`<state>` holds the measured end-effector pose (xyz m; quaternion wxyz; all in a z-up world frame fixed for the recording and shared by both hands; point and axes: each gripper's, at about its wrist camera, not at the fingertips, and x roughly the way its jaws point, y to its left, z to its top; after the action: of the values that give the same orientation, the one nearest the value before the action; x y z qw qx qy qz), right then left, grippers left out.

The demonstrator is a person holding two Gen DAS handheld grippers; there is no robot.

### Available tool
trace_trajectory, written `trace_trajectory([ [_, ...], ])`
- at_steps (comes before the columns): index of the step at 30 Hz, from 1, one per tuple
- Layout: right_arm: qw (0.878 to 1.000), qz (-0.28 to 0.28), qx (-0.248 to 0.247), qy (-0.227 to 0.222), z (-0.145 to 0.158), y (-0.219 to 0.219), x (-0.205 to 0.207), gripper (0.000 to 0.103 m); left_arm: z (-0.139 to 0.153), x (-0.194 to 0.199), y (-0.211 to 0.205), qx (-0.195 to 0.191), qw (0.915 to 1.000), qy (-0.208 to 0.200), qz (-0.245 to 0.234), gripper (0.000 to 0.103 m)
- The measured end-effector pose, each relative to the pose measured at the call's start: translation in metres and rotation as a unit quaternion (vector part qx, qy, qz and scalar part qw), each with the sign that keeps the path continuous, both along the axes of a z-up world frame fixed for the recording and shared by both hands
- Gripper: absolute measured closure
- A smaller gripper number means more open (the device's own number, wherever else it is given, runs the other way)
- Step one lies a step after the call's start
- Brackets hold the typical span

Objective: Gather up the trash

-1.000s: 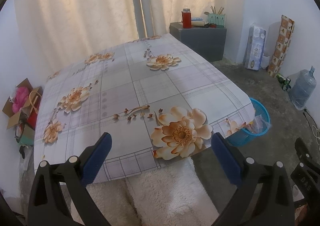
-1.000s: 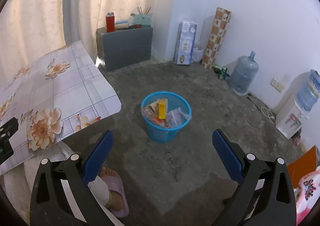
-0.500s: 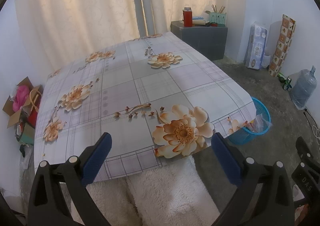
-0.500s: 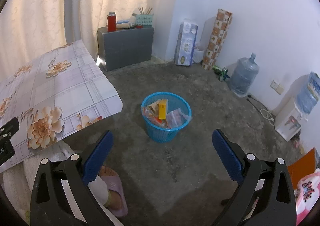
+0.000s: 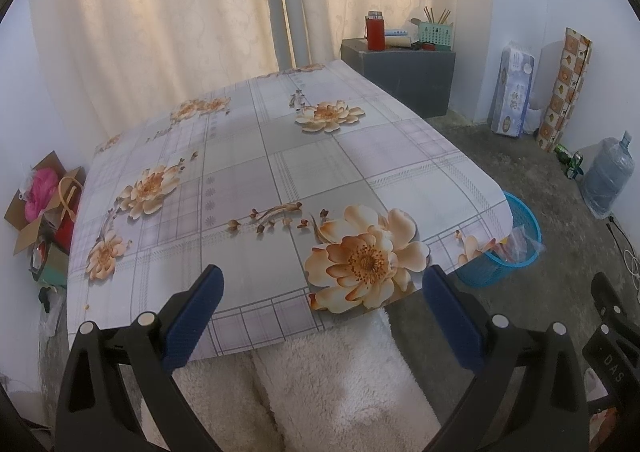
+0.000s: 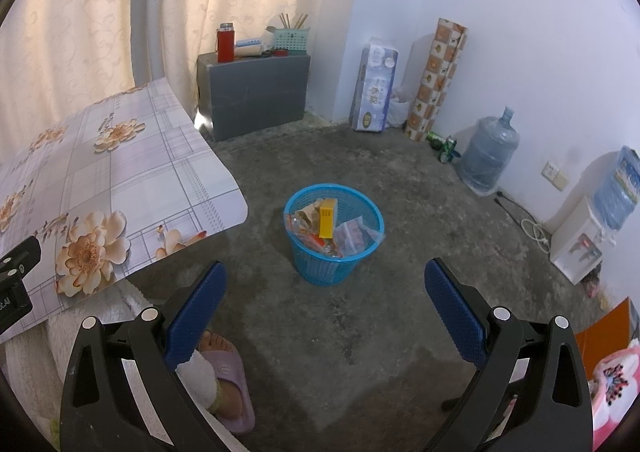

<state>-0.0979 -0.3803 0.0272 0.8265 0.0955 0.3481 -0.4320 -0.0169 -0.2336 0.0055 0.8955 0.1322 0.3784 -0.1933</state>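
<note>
A: Left gripper point(image 5: 322, 316) up over the near edge of the tabletop point(image 5: 280, 172), fingers point(image 5: 192, 318) spread wide, nothing between them.

B: Same on the right gripper point(image 6: 326, 314): fingers point(image 6: 456, 318) released, empty, aimed at the concrete floor point(image 6: 400, 212).

A: Flowered cloth across the whole tabletop, big peach bloom point(image 5: 366, 258) right by the near edge. Fluffy white fabric point(image 5: 320, 384) just below.

B: And there, the blue basket point(image 6: 334, 232), standing on the floor just beyond the tabletop corner, well ahead of the right fingers.

A: Peeking out past that corner on the left view too point(image 5: 504, 252).

B: Loaded with trash: a yellow box point(image 6: 328, 218) upright in the middle, a clear plastic bag point(image 6: 354, 236) hanging over the rim, crumpled wrappers point(image 6: 306, 228) beside them.

A: Around the room?

B: Grey cabinet point(image 6: 256, 92) against the curtain, red flask point(image 6: 225, 44) on top. Tissue pack point(image 6: 374, 86) and patterned roll point(image 6: 438, 80) by the wall, water jug point(image 6: 486, 150) further right.

A: Down low, a foot in a lilac slipper point(image 6: 226, 380), just beside the right gripper's left finger.
</note>
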Motion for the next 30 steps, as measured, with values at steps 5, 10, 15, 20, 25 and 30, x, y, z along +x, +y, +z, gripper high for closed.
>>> trace_trajectory([
  [5,1.000,0.001,-0.001,0.000,0.0000,-0.0005,0.0006,0.008,0.0005,0.0013,-0.0006,0.000,1.0000,0.000,0.000,0.005],
  [10,1.000,0.001,0.000,0.000,-0.0003,0.0003,0.0008,0.008,-0.0002,0.0009,-0.0007,0.000,1.0000,0.001,0.000,0.006],
  [15,1.000,0.002,0.000,0.001,-0.0004,-0.0005,0.0008,0.008,-0.0016,-0.0003,-0.0002,0.001,1.0000,0.001,-0.001,0.005],
  [20,1.000,0.003,-0.001,0.001,0.0000,-0.0003,0.0014,0.008,-0.0012,0.0009,-0.0009,0.001,1.0000,0.001,0.000,0.006],
  [25,1.000,0.003,-0.001,0.001,0.0000,-0.0004,0.0018,0.008,-0.0011,0.0013,-0.0014,0.001,1.0000,0.002,0.000,0.005],
  [30,1.000,0.003,-0.001,0.001,0.0001,-0.0010,0.0019,0.008,-0.0015,0.0007,-0.0011,0.001,1.0000,0.002,0.000,0.006],
])
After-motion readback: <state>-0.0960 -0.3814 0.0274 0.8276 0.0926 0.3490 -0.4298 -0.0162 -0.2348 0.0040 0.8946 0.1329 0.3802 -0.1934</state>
